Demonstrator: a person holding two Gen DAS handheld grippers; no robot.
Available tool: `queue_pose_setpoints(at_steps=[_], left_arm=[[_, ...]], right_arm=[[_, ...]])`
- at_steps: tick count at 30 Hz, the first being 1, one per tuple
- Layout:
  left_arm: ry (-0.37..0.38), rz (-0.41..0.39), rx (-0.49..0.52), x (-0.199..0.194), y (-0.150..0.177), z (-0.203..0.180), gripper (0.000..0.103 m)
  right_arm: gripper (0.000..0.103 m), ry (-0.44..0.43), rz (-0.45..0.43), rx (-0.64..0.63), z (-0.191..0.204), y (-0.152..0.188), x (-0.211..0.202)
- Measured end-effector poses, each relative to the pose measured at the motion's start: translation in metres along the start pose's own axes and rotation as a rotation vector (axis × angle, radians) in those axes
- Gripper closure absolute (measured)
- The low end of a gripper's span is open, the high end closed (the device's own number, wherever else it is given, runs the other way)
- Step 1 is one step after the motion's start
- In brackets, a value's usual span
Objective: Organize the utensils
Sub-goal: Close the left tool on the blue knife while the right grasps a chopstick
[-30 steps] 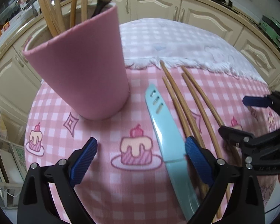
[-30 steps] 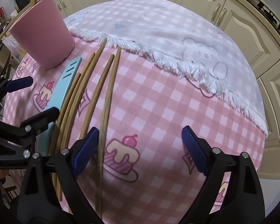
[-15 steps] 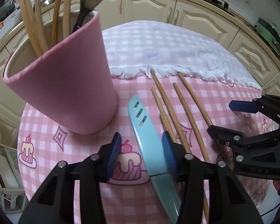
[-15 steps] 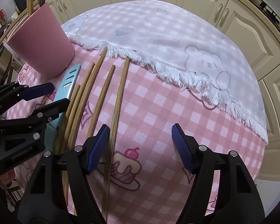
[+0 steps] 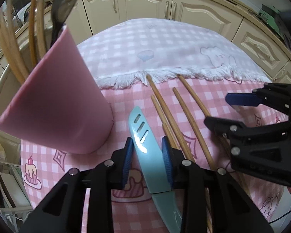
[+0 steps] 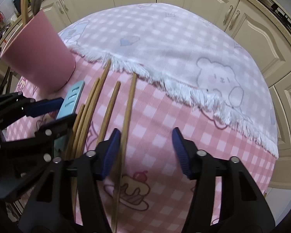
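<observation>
Pale blue plastic knife (image 5: 150, 163) lies flat on pink checked cloth (image 5: 126, 101), between left gripper (image 5: 147, 161) jaws, which are closing, pads near its edges. Judgement: clamp squarely before lifting. Right gripper (image 6: 145, 153) closing; outermost bamboo chopstick (image 6: 127, 120) beside its left pad. Pink cup (image 5: 54, 104) up-left.

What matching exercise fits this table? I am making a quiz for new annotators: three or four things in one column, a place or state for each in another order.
Things:
1. pink cup
2. teal knife
3. rightmost chopstick
4. white fringed cloth

Places or states:
A. lies flat between the left gripper's closing jaws
B. stands upright with utensils in it
C. lies beside the inner pad of the right gripper, whose jaws are closing
D. covers the far part of the table

Pairs: 1-B, 2-A, 3-C, 4-D
</observation>
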State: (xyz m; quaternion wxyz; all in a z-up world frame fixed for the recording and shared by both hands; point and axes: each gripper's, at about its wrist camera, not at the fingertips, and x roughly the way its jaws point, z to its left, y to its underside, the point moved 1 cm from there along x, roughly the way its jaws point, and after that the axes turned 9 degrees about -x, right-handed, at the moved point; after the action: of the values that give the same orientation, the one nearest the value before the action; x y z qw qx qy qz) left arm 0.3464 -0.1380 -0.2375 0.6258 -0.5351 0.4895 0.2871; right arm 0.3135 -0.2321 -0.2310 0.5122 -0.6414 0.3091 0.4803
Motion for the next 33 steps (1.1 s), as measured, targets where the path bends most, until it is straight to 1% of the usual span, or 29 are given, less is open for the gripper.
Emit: queue_pose_setpoints(at_steps=[2, 4, 6, 7, 11, 15, 18, 20, 22, 24, 26, 30, 31, 33], left_arm=[[-0.006, -0.005, 0.005, 0.000, -0.001, 0.001, 0.073], [-0.010, -0.013, 0.017, 0.000, -0.001, -0.001, 0.075], [0.005, -0.020, 0.018, -0.003, 0.002, -0.001, 0.078], [0.013, -0.026, 0.015, -0.005, 0.004, 0.000, 0.079], [0.033, -0.049, 0.004, -0.014, 0.013, 0.004, 0.080], [0.024, -0.057, 0.020, -0.019, 0.018, 0.005, 0.080], [0.002, -0.024, 0.021, -0.010, 0.018, 0.007, 0.078], [-0.016, -0.014, 0.039, -0.010, 0.016, 0.004, 0.077], [-0.039, -0.011, 0.047, -0.009, 0.014, 0.003, 0.073], [-0.042, -0.013, 0.053, -0.008, 0.013, 0.001, 0.073], [-0.030, -0.020, 0.060, -0.009, 0.014, 0.001, 0.080], [-0.017, -0.057, 0.061, -0.016, 0.019, 0.001, 0.081], [-0.001, -0.076, 0.055, -0.022, 0.022, 0.003, 0.081], [0.005, -0.105, 0.046, -0.032, 0.025, 0.007, 0.081]], right_arm=[[0.066, 0.005, -0.001, -0.010, 0.002, -0.005, 0.001], [0.083, -0.011, -0.007, -0.025, 0.006, -0.009, 0.001], [0.094, -0.030, -0.015, -0.029, 0.007, -0.008, 0.000], [0.096, -0.041, -0.021, -0.022, 0.006, -0.007, -0.001], [0.096, -0.081, -0.059, 0.024, -0.002, 0.002, -0.008], [0.096, -0.090, -0.075, 0.038, -0.006, 0.007, -0.015], [0.096, -0.080, -0.062, 0.031, -0.005, 0.008, -0.015], [0.096, -0.072, -0.040, 0.025, -0.004, 0.008, -0.011], [0.096, -0.064, -0.027, 0.017, -0.003, 0.008, -0.008], [0.096, -0.052, -0.020, 0.008, -0.002, 0.007, -0.008], [0.096, -0.046, -0.022, 0.000, 0.001, 0.005, -0.008], [0.097, -0.082, -0.061, 0.017, 0.001, 0.008, -0.013], [0.097, -0.093, -0.080, 0.023, 0.000, 0.009, -0.017], [0.097, -0.108, -0.118, 0.036, -0.002, 0.012, -0.026]])
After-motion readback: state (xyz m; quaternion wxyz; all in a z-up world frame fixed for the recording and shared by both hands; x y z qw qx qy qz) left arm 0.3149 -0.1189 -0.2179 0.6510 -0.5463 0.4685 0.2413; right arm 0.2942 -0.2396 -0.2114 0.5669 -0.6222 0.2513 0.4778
